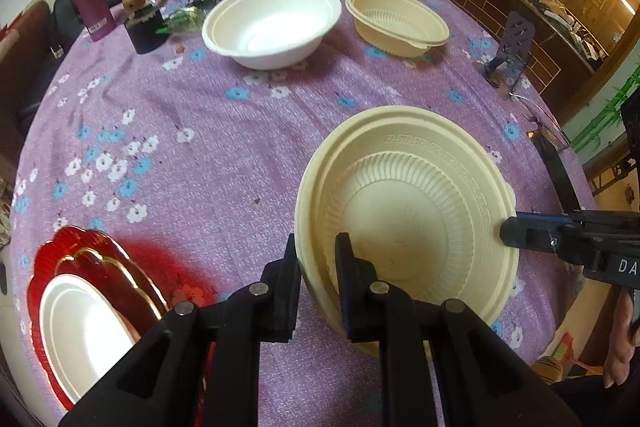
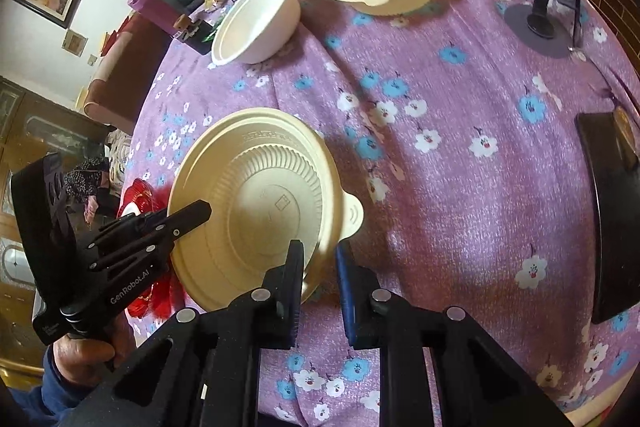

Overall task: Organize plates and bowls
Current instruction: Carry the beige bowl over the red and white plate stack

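Table (image 1: 200, 115): purple flowered cloth, carrying everything below
Cream bowl in hand (image 1: 408, 211): tilted, its rim caught on two opposite sides; it hangs above the near part of the cloth, between the two grippers
White bowl (image 1: 272, 23): upright at the far side, well apart from the held one
Second cream bowl (image 1: 396, 21): upright just beside the white bowl, same ribbed make as the held one (the likely nesting mate, I judge)
Red plate (image 1: 100, 267): near left edge, with a white plate (image 1: 80, 331) lying on it
Left gripper (image 1: 318, 275): clamped on the held bowl's near rim, one finger inside, one outside
Right gripper (image 2: 318, 279): its fingers straddle the opposite rim beside the tab handle; whether they pinch cannot be told
Key relation: the matching cream bowl lies straight ahead and away from both grippers, slightly right, so the right hand is nearer
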